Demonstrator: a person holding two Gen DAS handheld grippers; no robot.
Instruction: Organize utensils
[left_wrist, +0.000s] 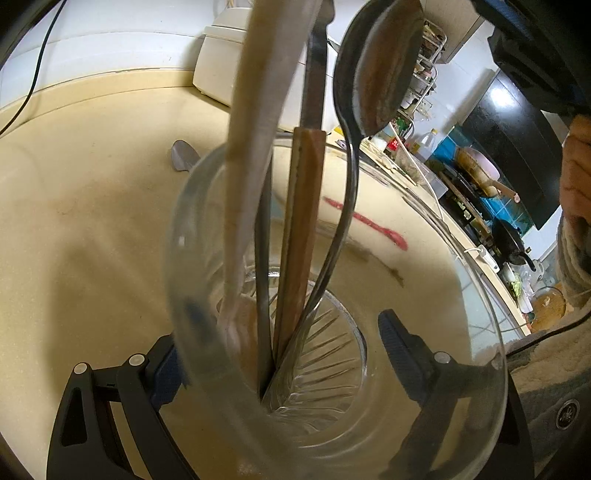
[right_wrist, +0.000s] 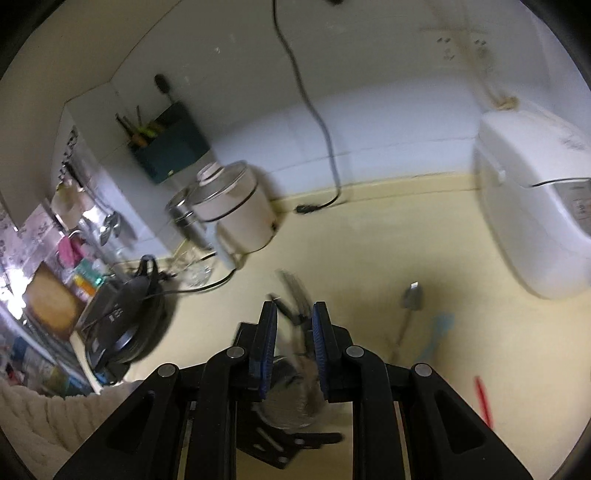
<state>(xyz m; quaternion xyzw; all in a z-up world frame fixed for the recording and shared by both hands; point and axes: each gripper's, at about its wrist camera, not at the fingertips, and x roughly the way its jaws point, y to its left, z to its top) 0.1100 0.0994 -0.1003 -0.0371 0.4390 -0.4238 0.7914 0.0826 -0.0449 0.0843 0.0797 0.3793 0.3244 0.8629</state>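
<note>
Holder: clear ribbed glass jar (left_wrist: 332, 354), clamped at its sides by left gripper (left_wrist: 280, 354); fragile, slippery, firm side grip judged necessary.
Contents: pale wooden spatula (left_wrist: 258, 110), brown wooden-handled utensil (left_wrist: 301, 221), dark metal spoon (left_wrist: 380, 74), stood upright in jar.
Right gripper (right_wrist: 293, 339): jaws narrowly parted, nothing pressed between pads; held above jar.
Remaining: red slim utensil (right_wrist: 484, 398), pale blue utensil (right_wrist: 437, 336), grey metal spoon (right_wrist: 412, 299), flat on beige countertop (right_wrist: 480, 350), right of gripper.
Handling: light, stiff; mid-handle pickup judged best.

Spoon (left_wrist: 384, 66) bowl cut off above; blue utensil (right_wrist: 437, 334) motion-blurred.
</note>
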